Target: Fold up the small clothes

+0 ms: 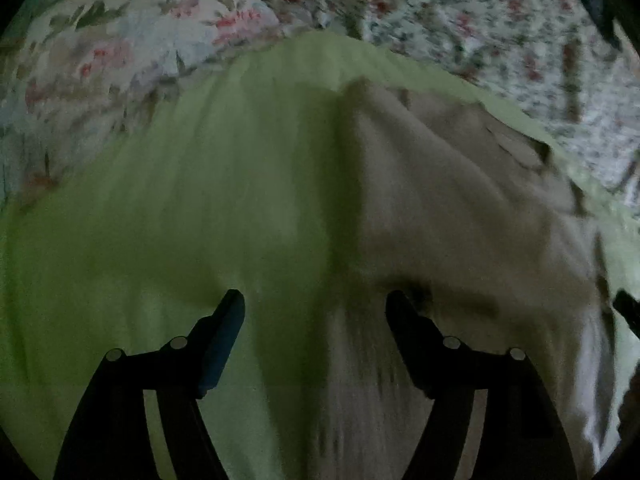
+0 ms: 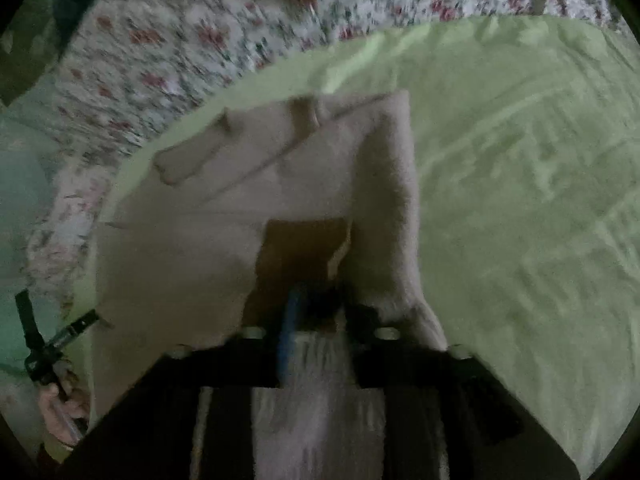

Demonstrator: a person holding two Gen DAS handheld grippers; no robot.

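A beige garment lies on a light green cloth; it also shows in the right wrist view. My left gripper is open, its fingers spread above the garment's left edge and the green cloth, holding nothing. My right gripper is shut on a lifted fold of the garment, which drapes over its fingers and hides the tips. A strap and a belt loop show at the garment's far end.
The green cloth lies on a floral bedspread that surrounds it. The person's hand with the left gripper handle shows at the lower left of the right wrist view. Both views are dim and blurred.
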